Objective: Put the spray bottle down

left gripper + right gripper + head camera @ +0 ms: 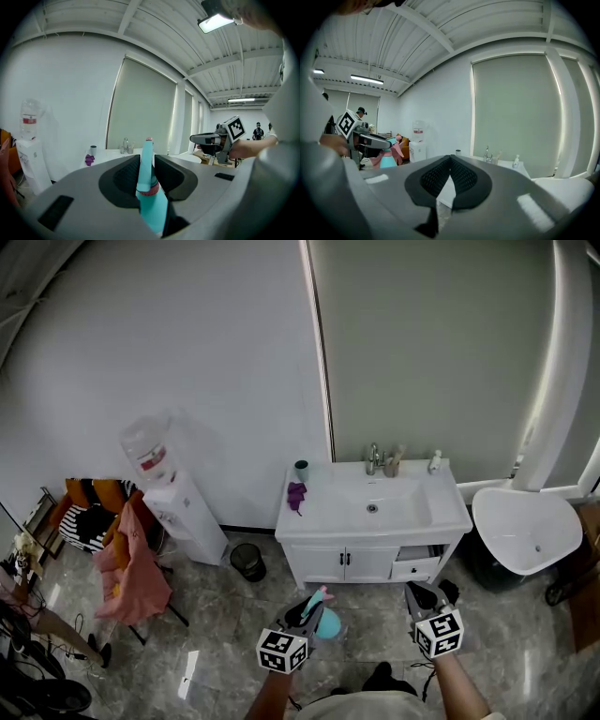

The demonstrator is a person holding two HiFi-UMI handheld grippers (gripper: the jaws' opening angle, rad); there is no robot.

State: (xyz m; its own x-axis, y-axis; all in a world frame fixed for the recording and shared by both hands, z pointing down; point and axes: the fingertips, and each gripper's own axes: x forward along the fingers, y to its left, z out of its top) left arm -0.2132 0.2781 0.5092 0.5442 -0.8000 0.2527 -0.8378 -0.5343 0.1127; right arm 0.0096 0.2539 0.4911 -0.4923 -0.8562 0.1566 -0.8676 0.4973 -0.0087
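Note:
A teal spray bottle (150,187) with a pink collar and pink tip is clamped between the jaws of my left gripper (146,168). In the head view the same spray bottle (326,617) hangs in the left gripper (309,607) above the floor, in front of the white vanity (372,521). My right gripper (450,169) is shut with nothing between its pads, and in the head view this right gripper (420,598) sits at the lower right, level with the left. From the right gripper view the bottle (388,160) appears at far left.
The vanity countertop holds a sink basin (384,504), a faucet (373,457), a dark cup (301,469), a purple cloth (296,493) and a soap bottle (435,461). A water dispenser (178,502), a black bin (247,561), a clothes-draped chair (131,559) and a white tub (525,531) stand around.

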